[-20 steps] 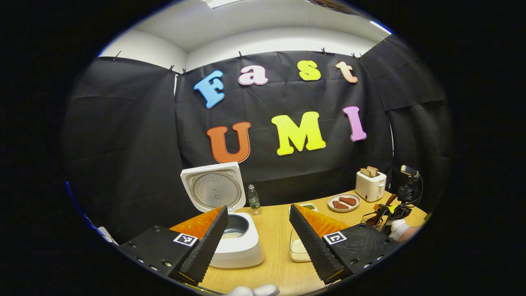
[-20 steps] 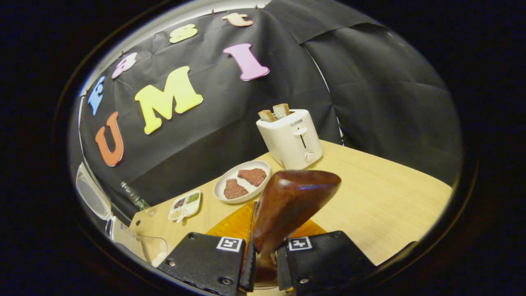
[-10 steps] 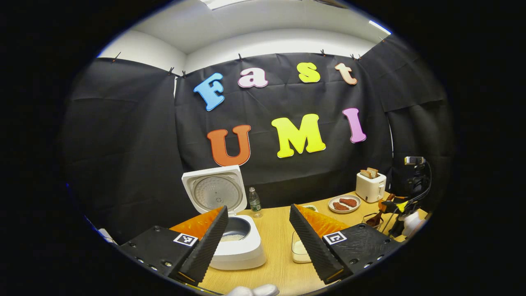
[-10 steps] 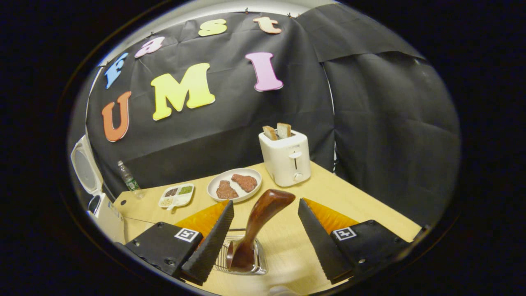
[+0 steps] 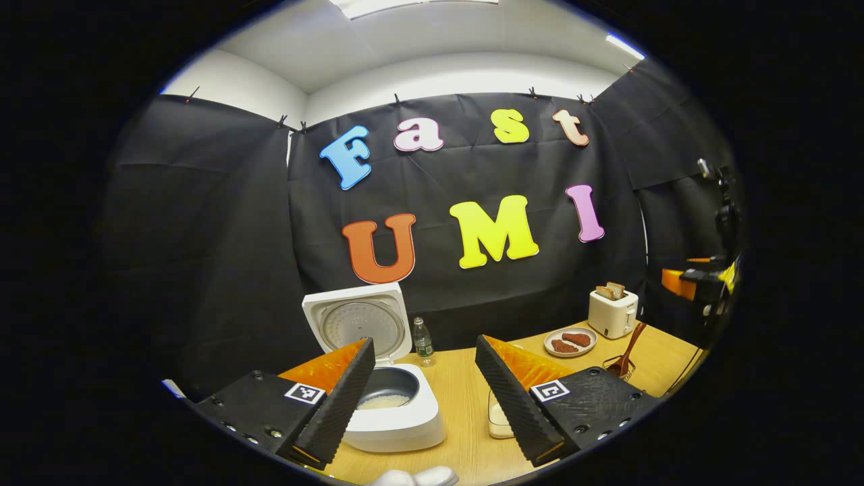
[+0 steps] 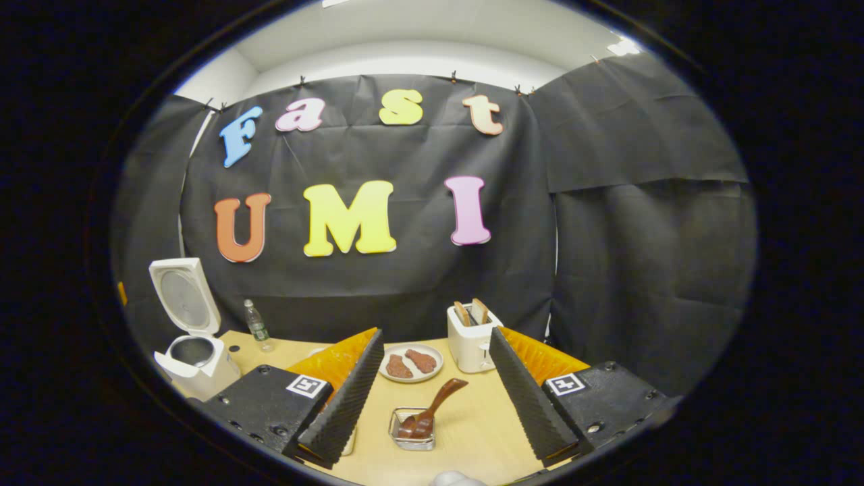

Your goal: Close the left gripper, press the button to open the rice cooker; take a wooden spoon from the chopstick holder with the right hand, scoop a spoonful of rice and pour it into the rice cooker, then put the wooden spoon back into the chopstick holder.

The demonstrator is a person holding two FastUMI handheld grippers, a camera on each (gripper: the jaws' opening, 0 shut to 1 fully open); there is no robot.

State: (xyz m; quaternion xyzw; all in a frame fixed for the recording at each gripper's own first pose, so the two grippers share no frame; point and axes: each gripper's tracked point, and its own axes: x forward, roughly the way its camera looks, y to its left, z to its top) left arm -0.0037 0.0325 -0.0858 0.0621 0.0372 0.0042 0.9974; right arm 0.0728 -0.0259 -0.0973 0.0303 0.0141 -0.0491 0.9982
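The white rice cooker (image 5: 395, 422) stands on the table with its lid (image 5: 358, 322) up and rice in the pot. My left gripper (image 5: 425, 347) hovers open before it, holding nothing. A clear box of rice (image 5: 498, 420) sits just right of the cooker. The brown wooden spoon (image 6: 432, 407) leans in the small wire chopstick holder (image 6: 412, 437), bowl down. My right gripper (image 6: 437, 337) is open, raised and drawn back from the spoon. Far left in the right gripper view stands the cooker (image 6: 196, 361). The spoon (image 5: 628, 352) also appears at the right in the left gripper view.
A white toaster (image 6: 472, 337) with toast and a plate (image 6: 412, 364) of meat patties stand behind the holder. A small water bottle (image 5: 423, 337) is beside the cooker lid. The wooden table (image 6: 479, 418) ends near the black cloth wall.
My right gripper opened, let go of the spoon in the holder, then rose and drew back. The left gripper drifted slightly back and stayed open.
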